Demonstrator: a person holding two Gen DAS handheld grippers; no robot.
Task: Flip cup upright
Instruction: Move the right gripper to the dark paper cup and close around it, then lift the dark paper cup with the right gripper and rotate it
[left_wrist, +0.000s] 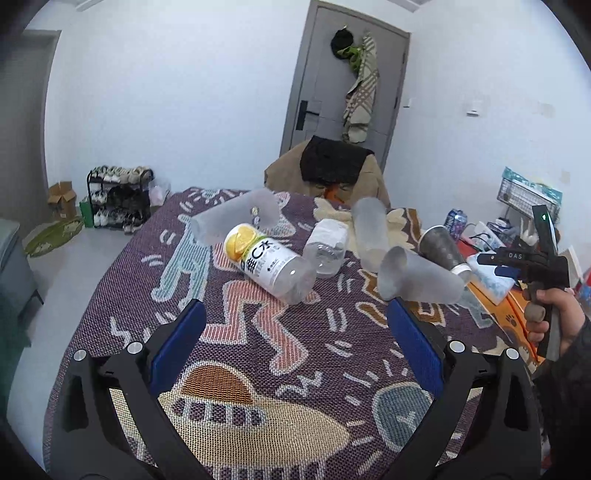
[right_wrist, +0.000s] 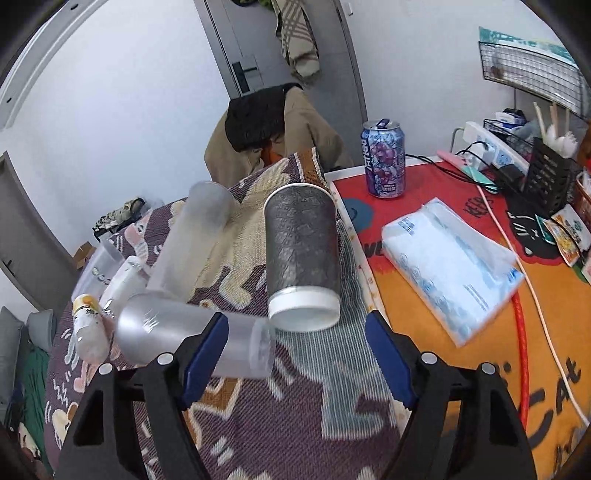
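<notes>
We see the blanket (right_wrist: 295, 406) filling the lower centre of the right wrist view, its right edge meeting the orange mat (right_wrist: 461, 369). The dark cup (right_wrist: 301, 254) lies on its side at centre frame, white base toward us, just above the right tongs (right_wrist: 295, 354), which gape wide and hold nothing. A frosted cup (right_wrist: 177, 332) touches their left finger. The left tongs (left_wrist: 295, 350) also stand wide and empty, with bare blanket (left_wrist: 280, 354) between them.

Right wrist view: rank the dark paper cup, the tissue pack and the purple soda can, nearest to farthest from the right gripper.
From the right gripper:
1. dark paper cup, lying on its side straight ahead.
2. tissue pack, off to the right on the orange mat.
3. purple soda can, upright, far back, right of centre.
</notes>
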